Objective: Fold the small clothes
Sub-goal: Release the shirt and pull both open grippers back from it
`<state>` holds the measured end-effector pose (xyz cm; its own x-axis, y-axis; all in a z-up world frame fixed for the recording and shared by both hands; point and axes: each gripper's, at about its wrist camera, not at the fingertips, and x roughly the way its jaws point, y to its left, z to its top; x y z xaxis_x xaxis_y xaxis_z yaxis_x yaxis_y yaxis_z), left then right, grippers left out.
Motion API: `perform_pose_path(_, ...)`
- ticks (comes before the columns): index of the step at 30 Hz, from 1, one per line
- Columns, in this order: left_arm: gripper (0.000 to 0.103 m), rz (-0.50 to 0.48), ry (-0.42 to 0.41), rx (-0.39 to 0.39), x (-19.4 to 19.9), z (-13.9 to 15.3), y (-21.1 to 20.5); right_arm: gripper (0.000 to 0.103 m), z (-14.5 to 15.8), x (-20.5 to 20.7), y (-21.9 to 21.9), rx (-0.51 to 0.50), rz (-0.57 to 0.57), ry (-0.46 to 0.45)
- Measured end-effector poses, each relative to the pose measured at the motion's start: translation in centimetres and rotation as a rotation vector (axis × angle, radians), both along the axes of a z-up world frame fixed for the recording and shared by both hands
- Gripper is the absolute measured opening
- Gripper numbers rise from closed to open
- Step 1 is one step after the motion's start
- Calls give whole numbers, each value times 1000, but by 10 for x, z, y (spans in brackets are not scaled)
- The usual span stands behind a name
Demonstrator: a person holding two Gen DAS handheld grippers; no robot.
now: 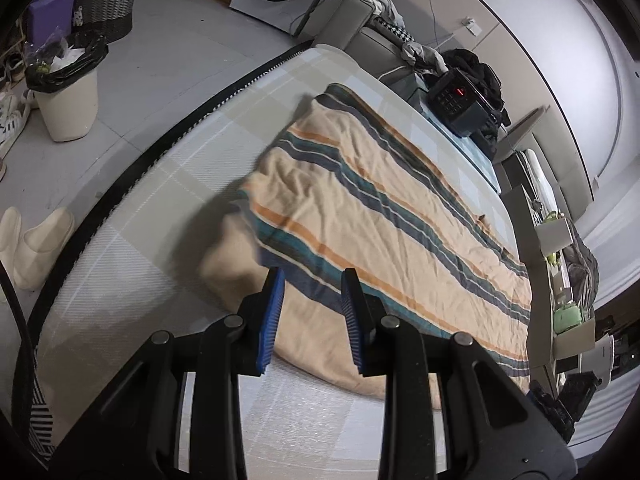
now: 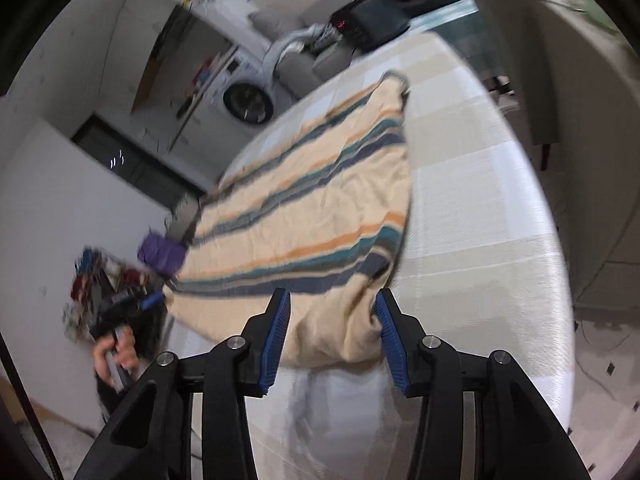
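Checked pale fabric covers the bed (image 1: 168, 200), the widest surface under both grippers, with a black toothed trim along its far edge. Spread on it lies the striped garment (image 1: 380, 208), a wrinkled peach knit crossed by navy, teal and orange bands, stretching away ahead of both pairs of fingers. The left gripper (image 1: 313, 280) hangs just above the cloth's near edge, its ribbed blue pads apart with nothing pinched between them. The right gripper (image 2: 333, 305) stands wider, also gripping nothing, a plain peach fold lying below its gap. Only the left view shows the cream bin (image 1: 68, 100) lined with a black bag and the pale slippers (image 1: 36, 244). Only the right view, blurred, shows the person's hand (image 2: 116, 356) round the other gripper's handle.
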<state>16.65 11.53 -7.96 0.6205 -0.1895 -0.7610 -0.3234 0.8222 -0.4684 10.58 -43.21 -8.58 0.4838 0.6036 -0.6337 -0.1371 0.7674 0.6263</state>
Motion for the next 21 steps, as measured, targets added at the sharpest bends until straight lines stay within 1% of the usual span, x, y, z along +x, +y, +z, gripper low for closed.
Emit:
perform_pose_path(1, 25, -9, -1, 9, 1, 1, -2, 32, -1, -1, 5, -24, 24, 20)
perform_pose_path(2, 25, -15, -3, 17, 2, 1, -3, 29, -2, -3, 7, -28, 47, 38)
perform_pose_path(4, 25, -21, -2, 38, 4, 2, -5, 29, -3, -9, 5, 34, 83, 65)
perform_pose_path(6, 25, -26, 4, 37, 8, 0, -5, 29, 0, -13, 0, 76, 76, 77)
perform_pose_path(8, 25, -29, 14, 28, 10, -3, -5, 29, 2, -16, -1, 32, 42, 101)
perform_pose_path(10, 25, -37, 12, 25, 11, -4, -5, 29, 1, -20, -2, -56, -13, 128)
perform_pose_path(12, 25, -42, 9, 26, 11, -5, -4, 29, -3, -21, -5, -71, -55, 148)
perform_pose_path(14, 25, -43, 9, 15, 11, -6, 0, 30, -7, -21, -10, -45, -92, 154)
perform_pose_path(15, 25, -42, 10, 12, 10, -6, 1, 32, -9, -21, -13, -30, -121, 156)
perform_pose_path(16, 25, -41, 7, 9, 9, -6, 3, 42, -11, -21, -15, -11, -147, 159)
perform_pose_path(17, 25, -42, 0, 8, 7, -6, 5, 46, -13, -20, -19, 23, -166, 160)
perform_pose_path(18, 25, -42, -6, 9, 5, -5, 6, 46, -17, -20, -21, 79, -186, 152)
perform_pose_path(19, 25, -41, -13, 11, 2, -5, 8, 46, -19, -19, -19, 100, -197, 151)
perform_pose_path(21, 25, -37, -15, 13, -1, -6, 12, 40, -19, -21, -14, 75, -211, 135)
